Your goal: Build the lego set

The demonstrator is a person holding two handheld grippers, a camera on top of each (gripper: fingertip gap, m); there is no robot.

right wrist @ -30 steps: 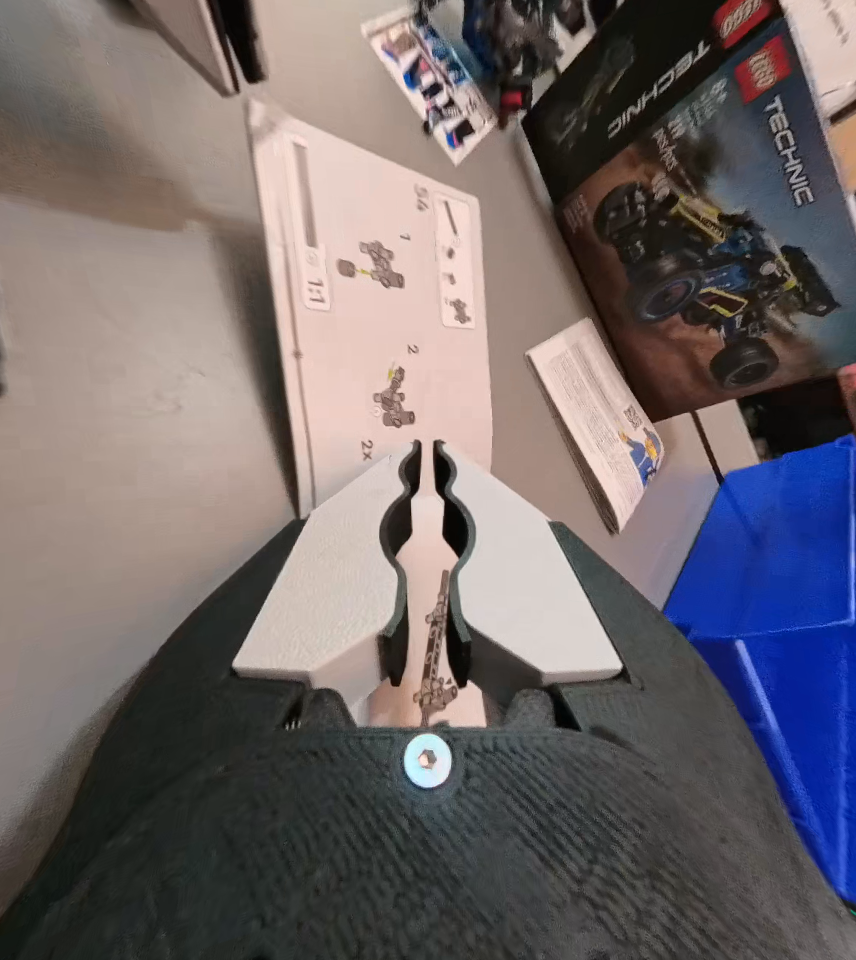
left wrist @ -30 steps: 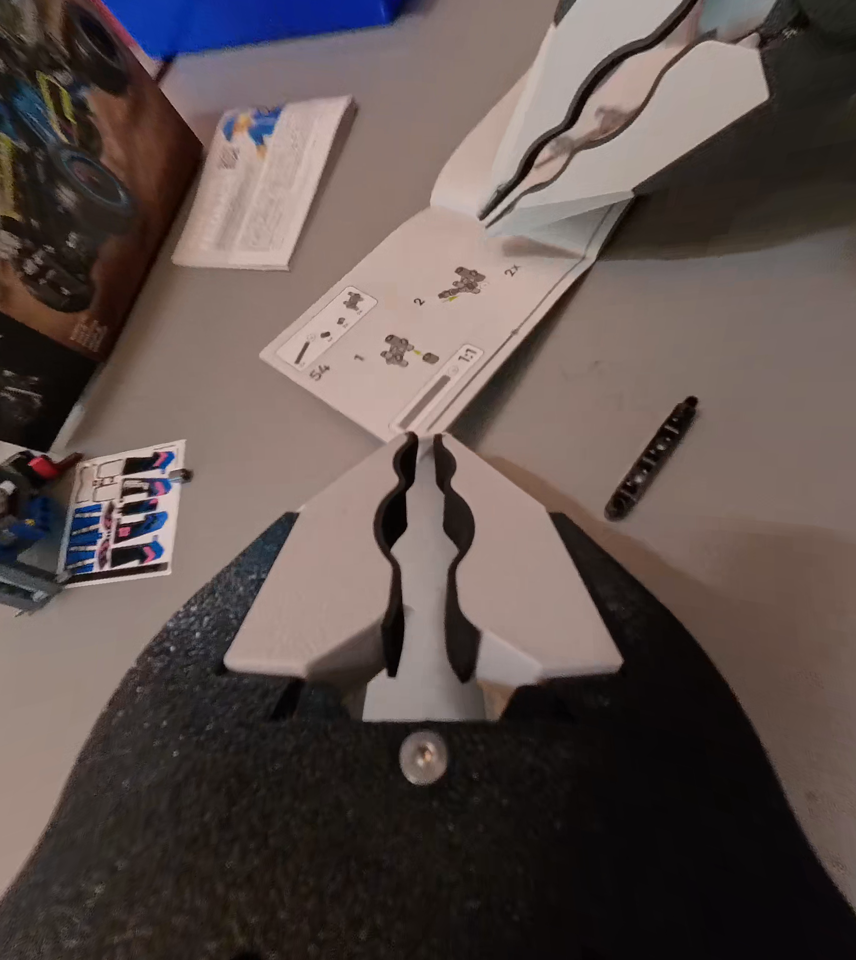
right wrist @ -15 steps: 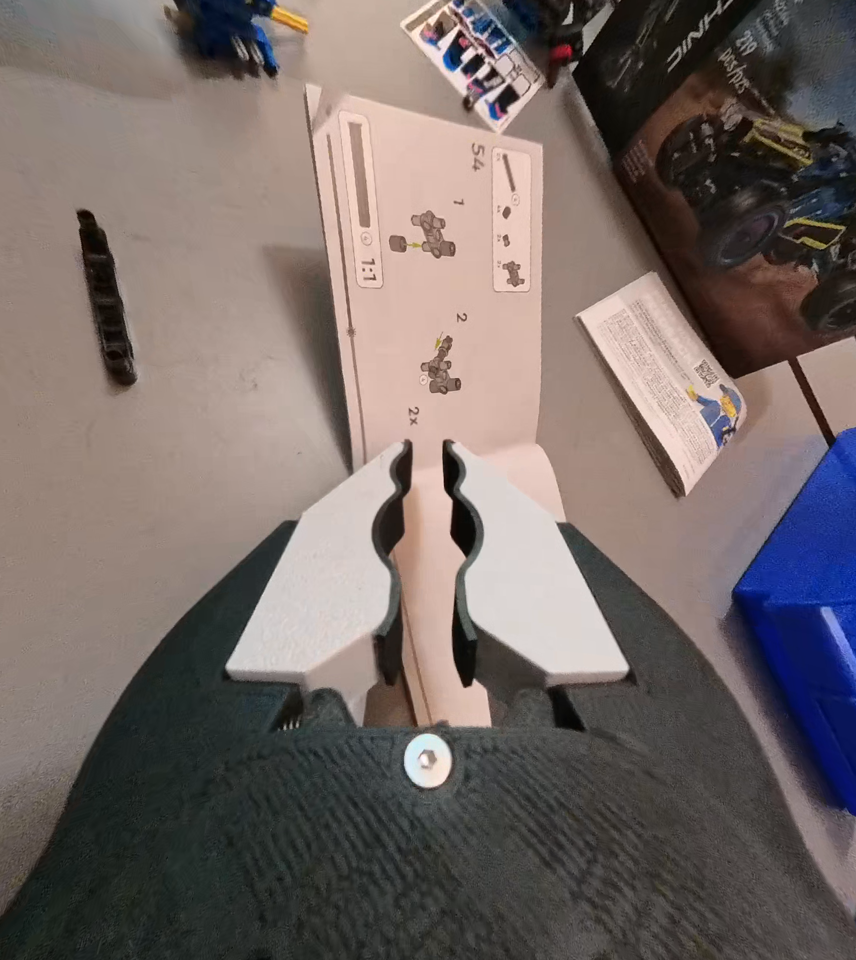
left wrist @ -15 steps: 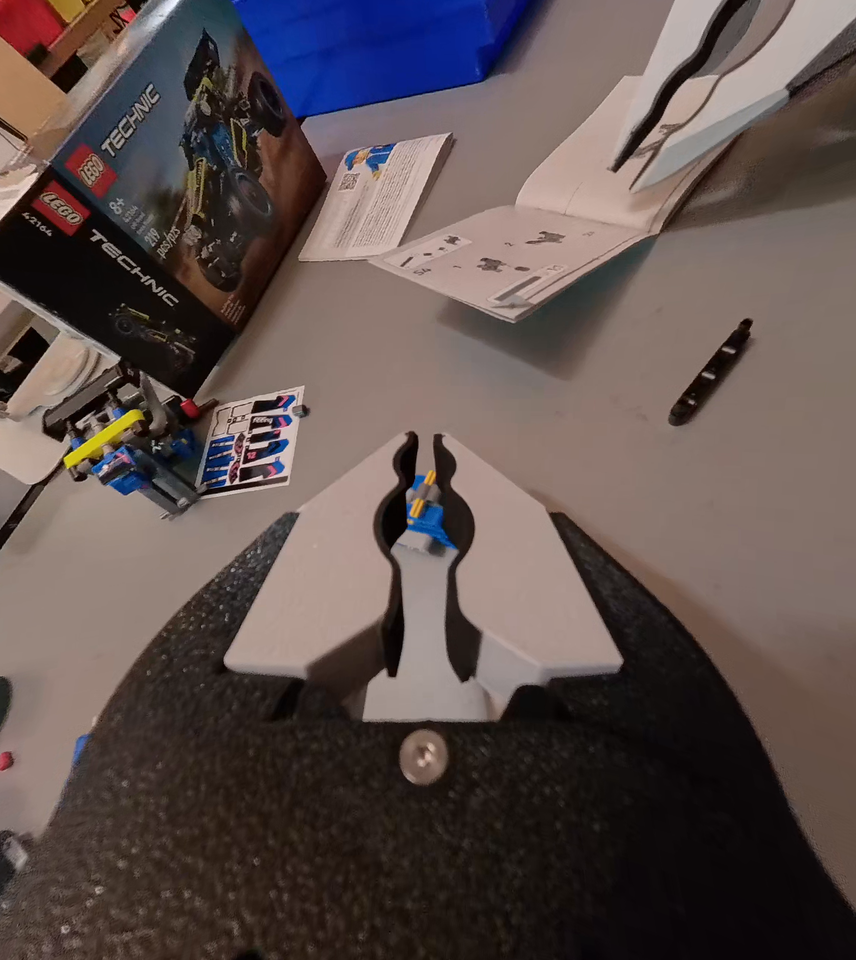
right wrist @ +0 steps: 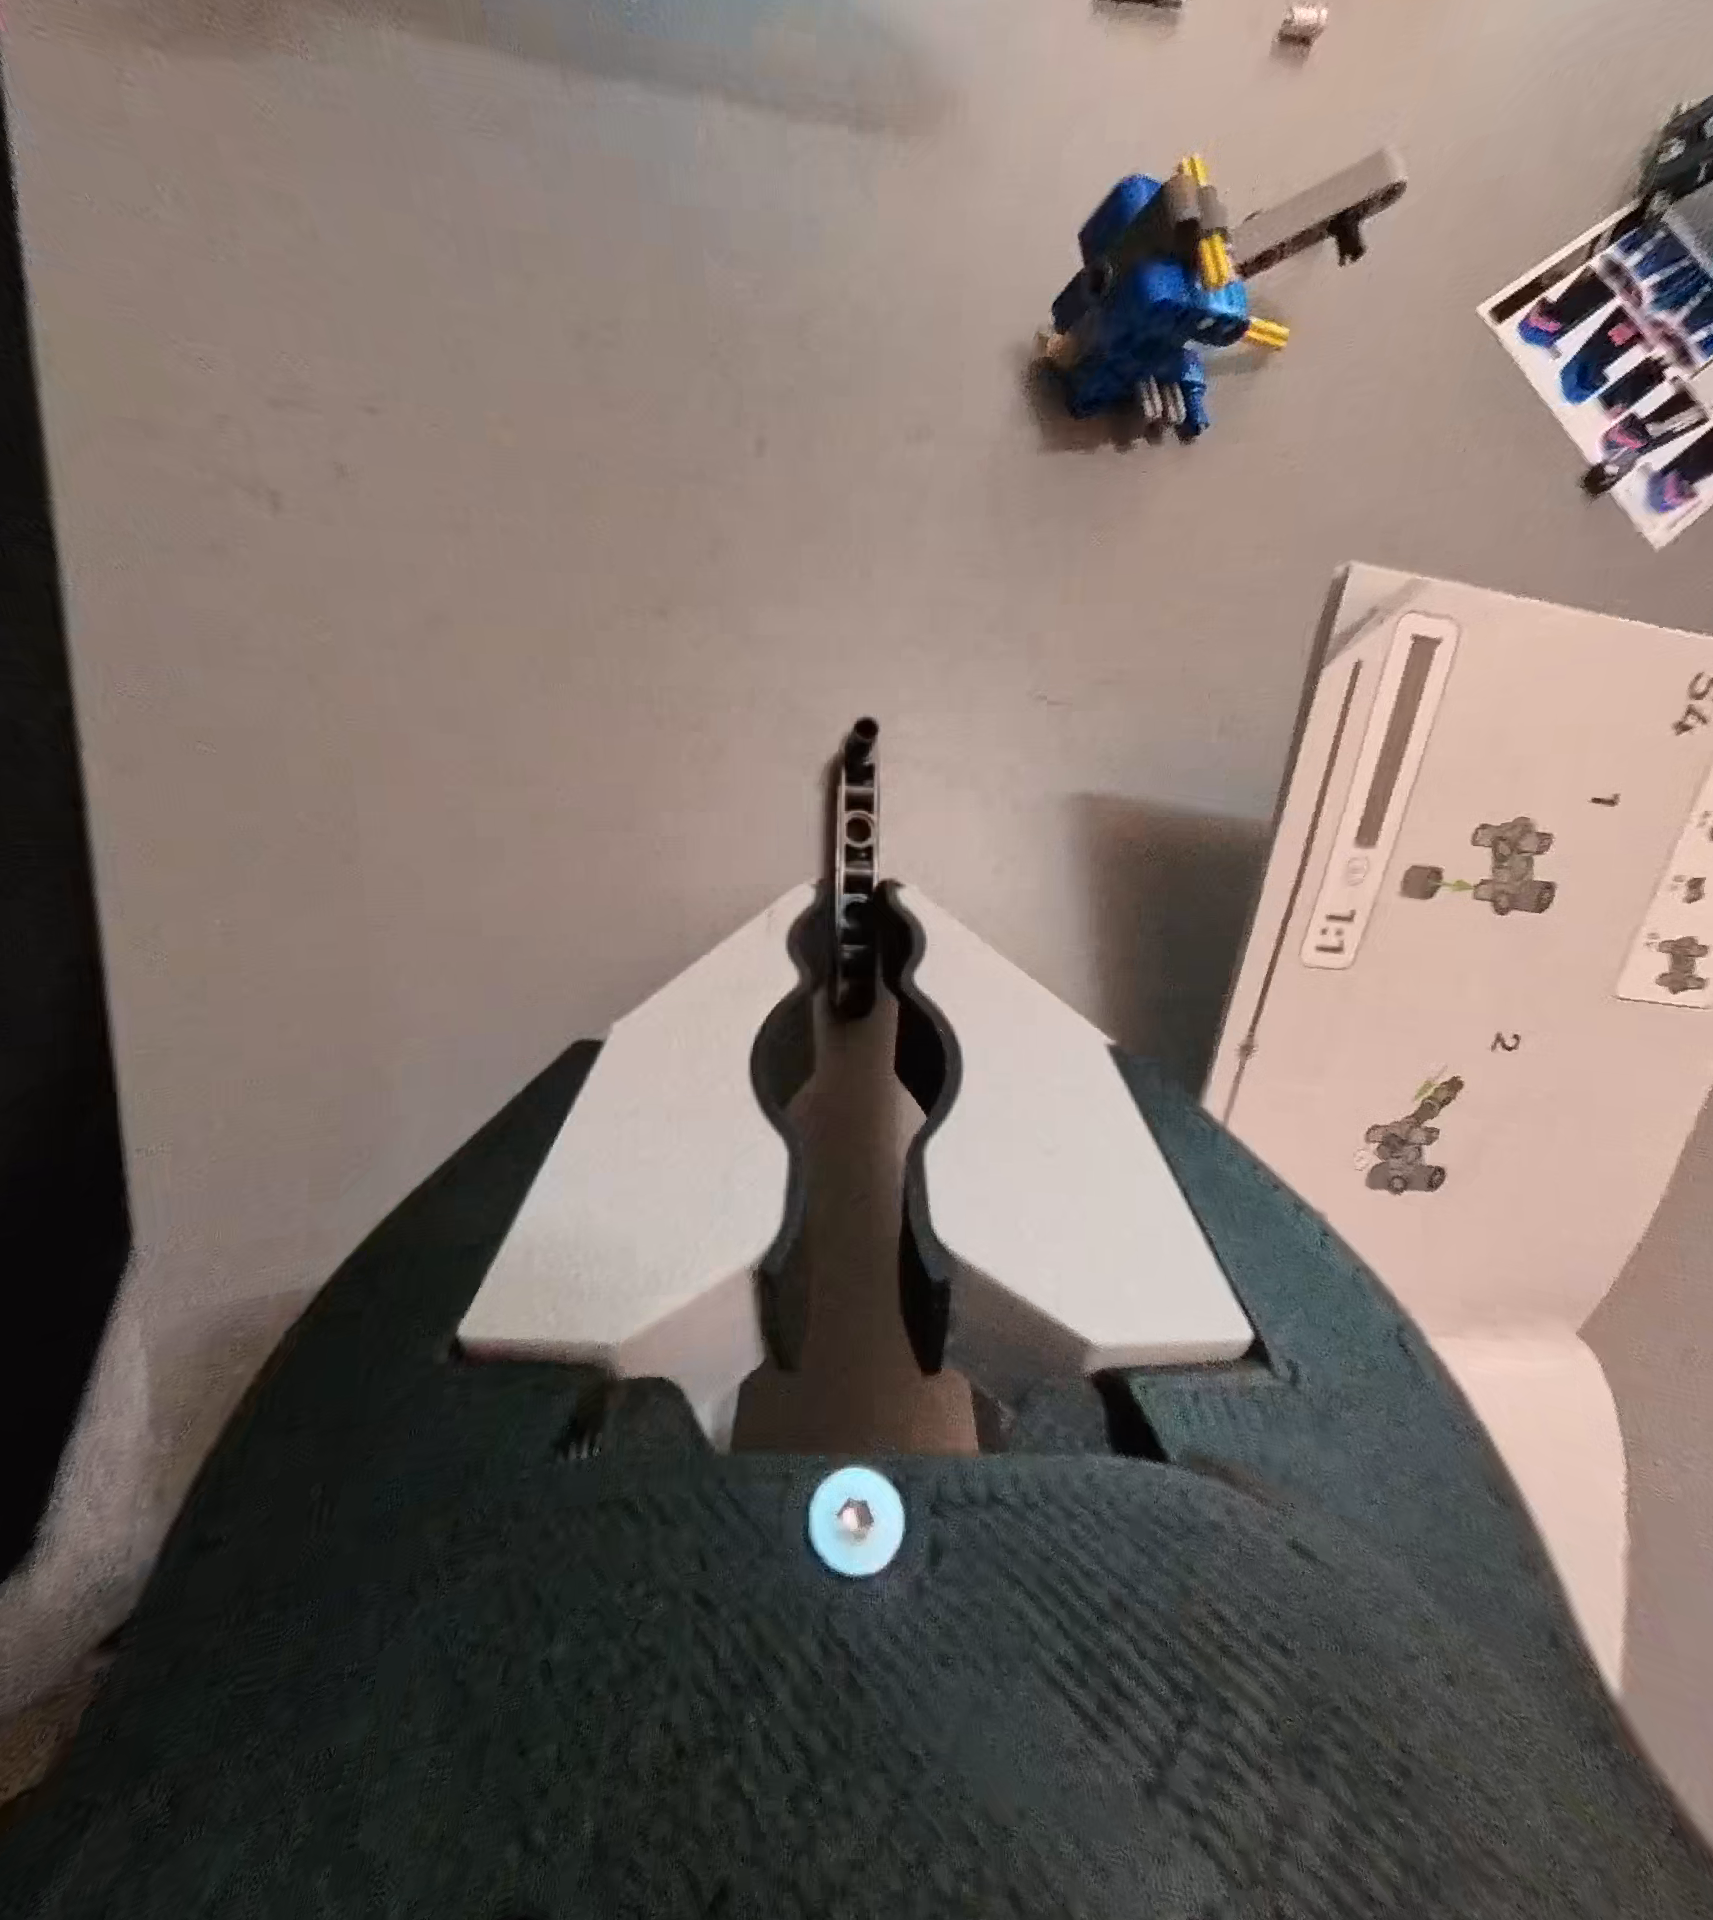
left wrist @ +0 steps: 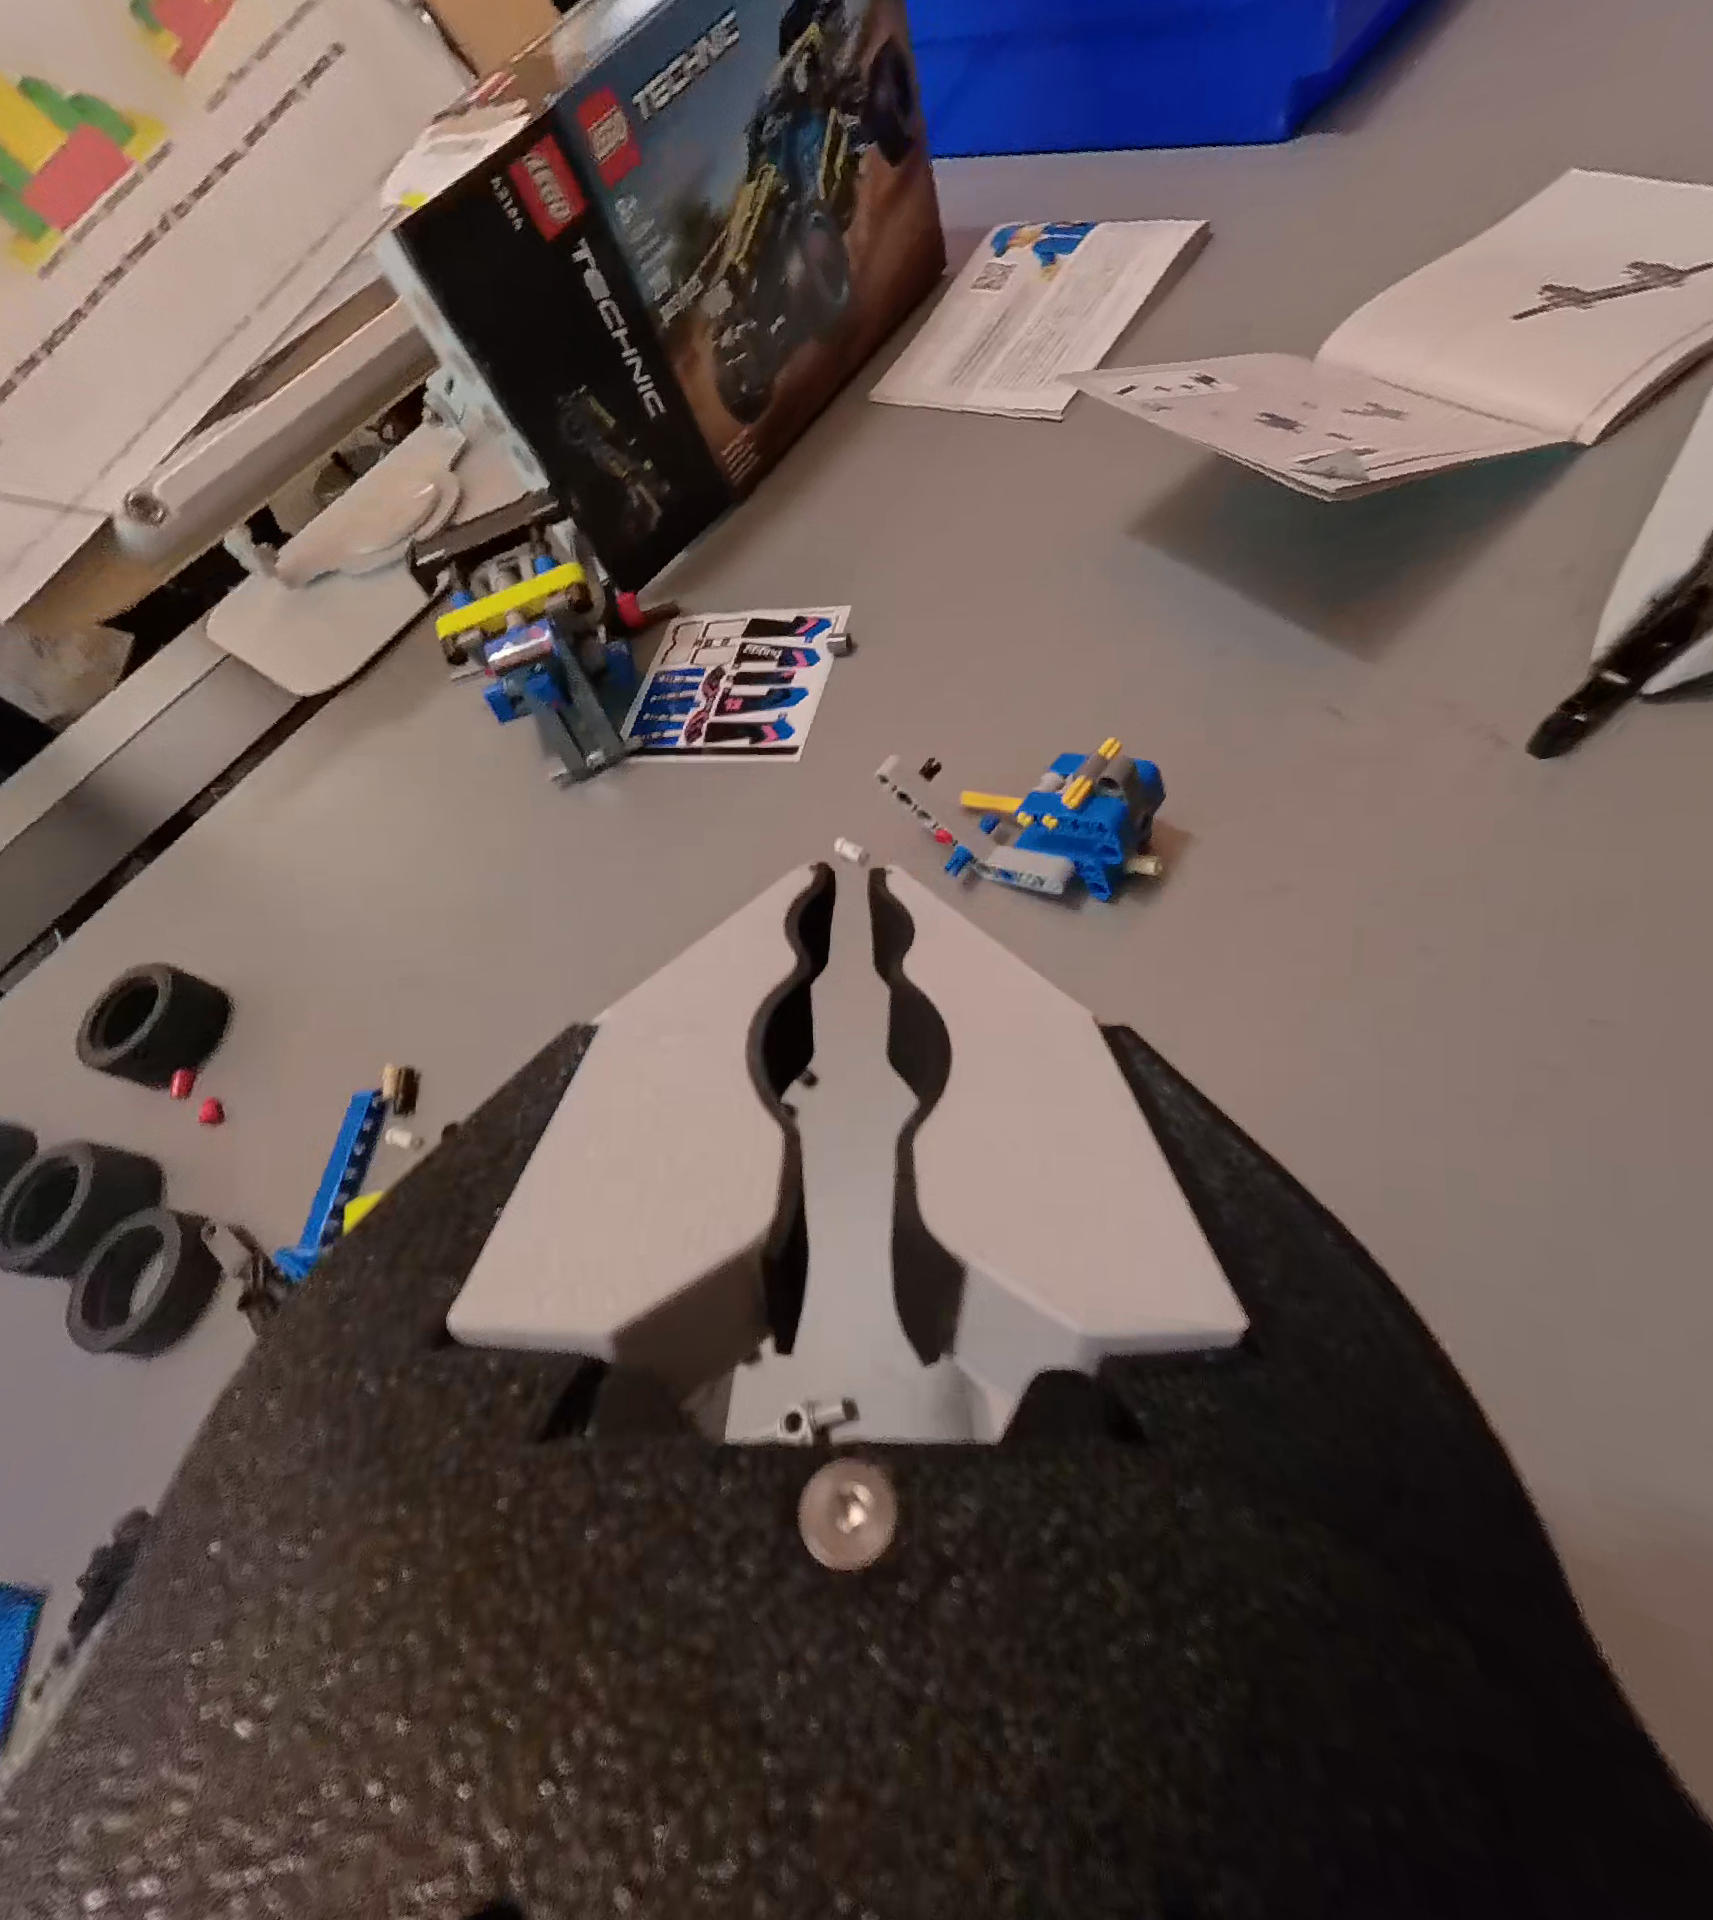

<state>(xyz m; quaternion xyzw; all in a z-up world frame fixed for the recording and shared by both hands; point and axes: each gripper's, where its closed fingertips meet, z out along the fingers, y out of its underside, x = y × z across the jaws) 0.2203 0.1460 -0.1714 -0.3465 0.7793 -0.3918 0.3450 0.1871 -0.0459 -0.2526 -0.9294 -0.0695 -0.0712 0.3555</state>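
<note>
My right gripper [right wrist: 854,896] is shut on a thin black beam [right wrist: 858,821], which sticks out past the fingertips over the grey table. It also shows at the right edge of the left wrist view [left wrist: 1600,686], with the beam [left wrist: 1558,727] at its tip. My left gripper [left wrist: 850,883] is shut and empty, above the table. A small blue and yellow sub-assembly [left wrist: 1070,821] lies just ahead and to its right, and shows in the right wrist view [right wrist: 1143,301] too. A larger blue, yellow and grey chassis [left wrist: 530,644] stands by the set's box [left wrist: 706,301].
The open instruction booklet [left wrist: 1454,353] [right wrist: 1517,935] lies right of the beam. A sticker sheet [left wrist: 738,686], a leaflet [left wrist: 1039,312] and a blue bin [left wrist: 1143,62] are farther off. Several black tyres [left wrist: 52,1205], a blue beam [left wrist: 343,1174] and small loose pins lie at the left. One gripper's finger ends stand about 20 centimeters off the other's.
My right gripper left the booklet, moved left to the black beam and closed on it. My left gripper drew back and swung left, bringing the tyres and the blue sub-assembly into view.
</note>
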